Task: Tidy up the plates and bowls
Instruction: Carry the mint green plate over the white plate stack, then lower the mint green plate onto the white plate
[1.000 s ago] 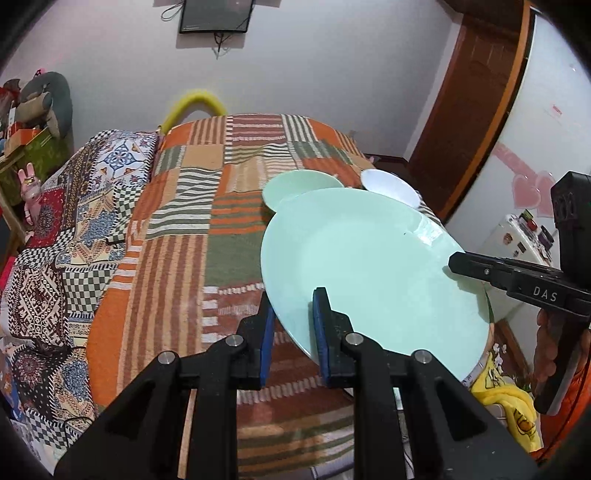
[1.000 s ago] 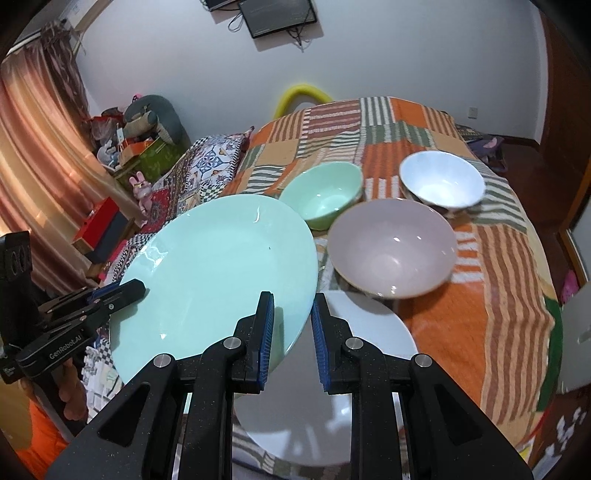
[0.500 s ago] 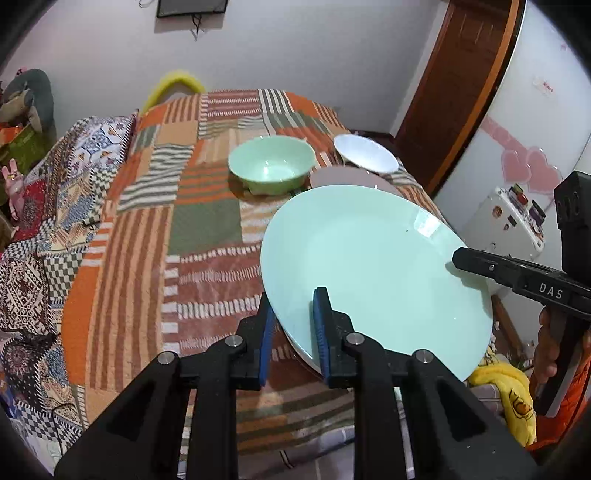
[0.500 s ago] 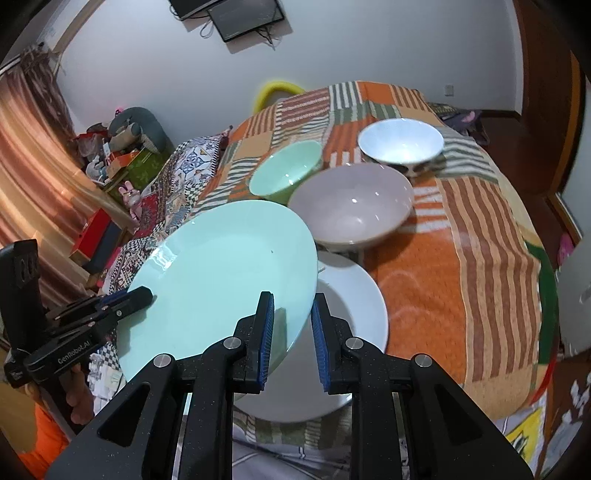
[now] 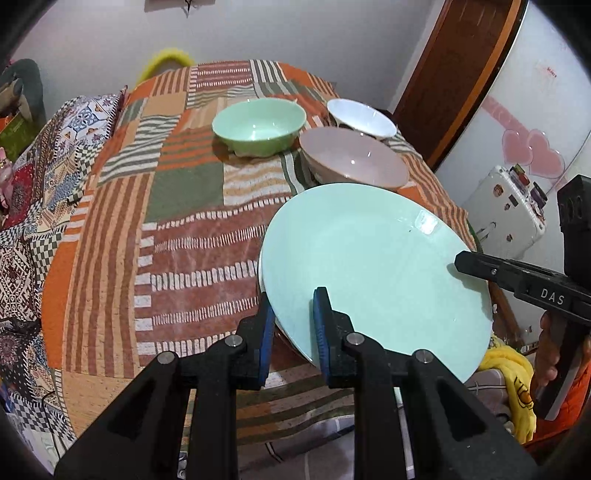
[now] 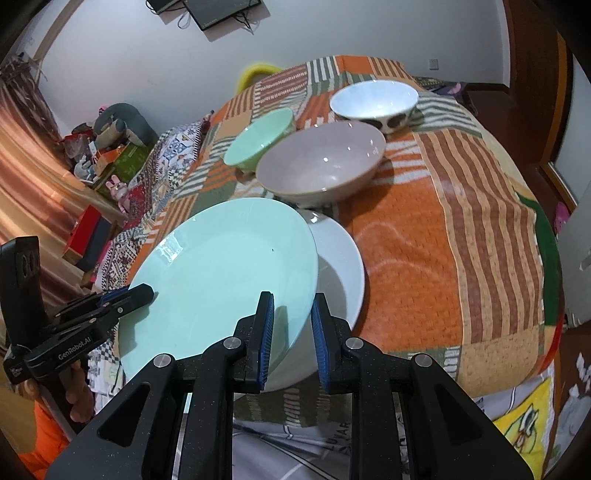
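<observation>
Here, two plates (image 6: 229, 266), three bowls (image 6: 321, 166), two tongs (image 5: 293, 325).

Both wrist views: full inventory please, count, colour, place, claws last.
plate: 1, mint green, held tilted over the white plate at the near edge, gripped on opposite rims by both claws
white plate: 1, white, on the cloth under the green plate
green bowl: 1, mint green, far side of the cloth, left of the other bowls
pink bowl: 1, dusty pink, just beyond the plates
white bowl: 1, white with dark spots outside, farthest back on the right
patchwork cloth: 1, orange, green and striped, covers the surface
monitor: 1, black, on the far wall
left claw: 1, black with blue pads, shut on the plate rim
right claw: 1, black with blue pads, shut on the opposite rim
</observation>
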Demonstrator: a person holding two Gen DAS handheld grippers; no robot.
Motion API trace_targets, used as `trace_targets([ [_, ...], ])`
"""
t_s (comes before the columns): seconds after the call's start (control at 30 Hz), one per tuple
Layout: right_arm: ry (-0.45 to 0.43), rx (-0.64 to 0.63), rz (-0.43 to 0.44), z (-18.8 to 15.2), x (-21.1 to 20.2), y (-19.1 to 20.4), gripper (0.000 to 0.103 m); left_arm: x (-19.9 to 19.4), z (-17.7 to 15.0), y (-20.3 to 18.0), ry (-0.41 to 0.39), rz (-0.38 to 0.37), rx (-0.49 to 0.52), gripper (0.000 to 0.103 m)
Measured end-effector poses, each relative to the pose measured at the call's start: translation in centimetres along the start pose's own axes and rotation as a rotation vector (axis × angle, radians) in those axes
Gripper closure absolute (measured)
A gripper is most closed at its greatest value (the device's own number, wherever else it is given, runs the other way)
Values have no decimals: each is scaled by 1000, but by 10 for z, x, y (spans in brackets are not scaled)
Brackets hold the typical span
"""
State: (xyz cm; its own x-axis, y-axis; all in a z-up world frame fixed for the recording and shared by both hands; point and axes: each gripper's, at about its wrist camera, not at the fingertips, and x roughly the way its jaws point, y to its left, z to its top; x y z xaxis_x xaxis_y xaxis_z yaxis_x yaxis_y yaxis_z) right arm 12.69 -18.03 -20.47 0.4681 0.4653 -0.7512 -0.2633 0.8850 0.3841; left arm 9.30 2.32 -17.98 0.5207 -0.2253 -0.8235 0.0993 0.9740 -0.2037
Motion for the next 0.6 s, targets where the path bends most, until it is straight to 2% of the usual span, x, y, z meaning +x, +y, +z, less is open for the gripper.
trace_targets([
  [0.6,59,36,-39,-6,21,-12,84,45,1,3,93,-3,-16,81],
])
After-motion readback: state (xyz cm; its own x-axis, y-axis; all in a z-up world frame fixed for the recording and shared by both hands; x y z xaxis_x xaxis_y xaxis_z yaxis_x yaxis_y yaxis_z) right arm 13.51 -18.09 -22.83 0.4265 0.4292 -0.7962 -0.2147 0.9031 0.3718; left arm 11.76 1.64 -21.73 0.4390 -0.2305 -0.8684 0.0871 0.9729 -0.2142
